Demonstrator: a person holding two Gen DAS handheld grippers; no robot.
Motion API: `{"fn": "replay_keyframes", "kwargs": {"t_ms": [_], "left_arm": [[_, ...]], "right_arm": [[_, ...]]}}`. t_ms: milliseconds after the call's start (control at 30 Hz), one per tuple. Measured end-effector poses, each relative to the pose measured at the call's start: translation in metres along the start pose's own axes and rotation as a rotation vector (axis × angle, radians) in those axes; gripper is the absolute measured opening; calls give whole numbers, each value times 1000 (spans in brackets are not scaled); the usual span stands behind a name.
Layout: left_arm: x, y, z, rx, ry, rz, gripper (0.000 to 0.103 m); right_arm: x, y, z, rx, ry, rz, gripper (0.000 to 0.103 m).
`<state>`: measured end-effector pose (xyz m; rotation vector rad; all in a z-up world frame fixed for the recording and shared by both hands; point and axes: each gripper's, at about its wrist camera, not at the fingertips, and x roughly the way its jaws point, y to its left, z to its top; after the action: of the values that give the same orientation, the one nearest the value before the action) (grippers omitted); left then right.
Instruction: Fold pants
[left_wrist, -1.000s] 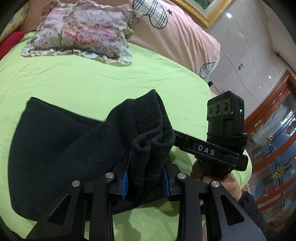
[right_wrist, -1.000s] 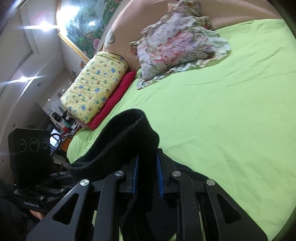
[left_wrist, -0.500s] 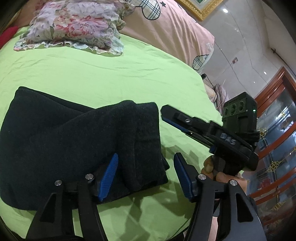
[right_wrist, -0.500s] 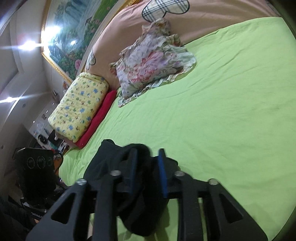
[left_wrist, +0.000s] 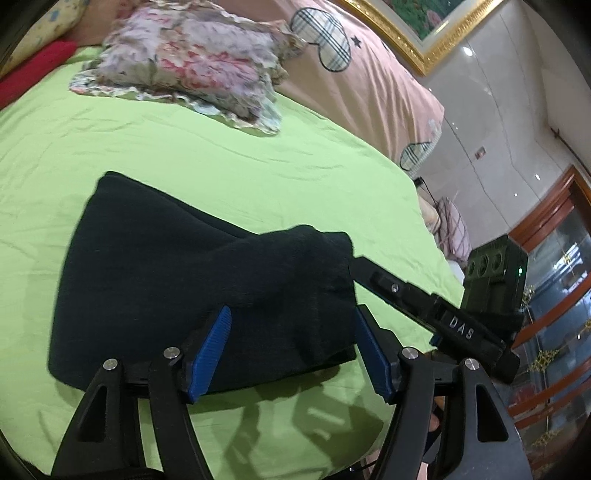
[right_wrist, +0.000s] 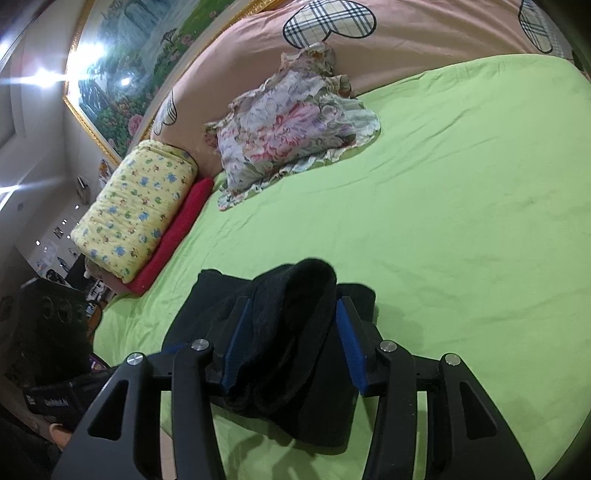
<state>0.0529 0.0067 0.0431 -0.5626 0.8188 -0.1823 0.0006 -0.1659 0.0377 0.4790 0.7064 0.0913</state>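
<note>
With both claws just opened and pads clear of the cloth, the black pants (left_wrist: 192, 280) lie folded on the green bed sheet (left_wrist: 221, 155) between the fingers of the left claw (left_wrist: 291, 350) and right claw (right_wrist: 291, 343); draw each straight back so nothing snags the top layer

— What carries everything here?
— A bed with a lime-green sheet (left_wrist: 258, 177).
— And lying on it?
— Folded black pants (left_wrist: 192, 280) near the front edge, and a floral pillow (right_wrist: 295, 129), a yellow patterned pillow (right_wrist: 136, 210) and a red cushion (right_wrist: 177, 229) toward the head.
</note>
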Motion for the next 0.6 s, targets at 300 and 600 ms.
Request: {"fn": "replay_keyframes", "kwargs": {"t_ms": [300,600], "left_arm": [[-17,27,3,-53,-30,22,72],[-33,57,7,-81,-73,87,76]], "right_arm": [[-4,19,-7,-10,-7,-67,63],[-1,38,-16,-49,-20,-148,75]]}}
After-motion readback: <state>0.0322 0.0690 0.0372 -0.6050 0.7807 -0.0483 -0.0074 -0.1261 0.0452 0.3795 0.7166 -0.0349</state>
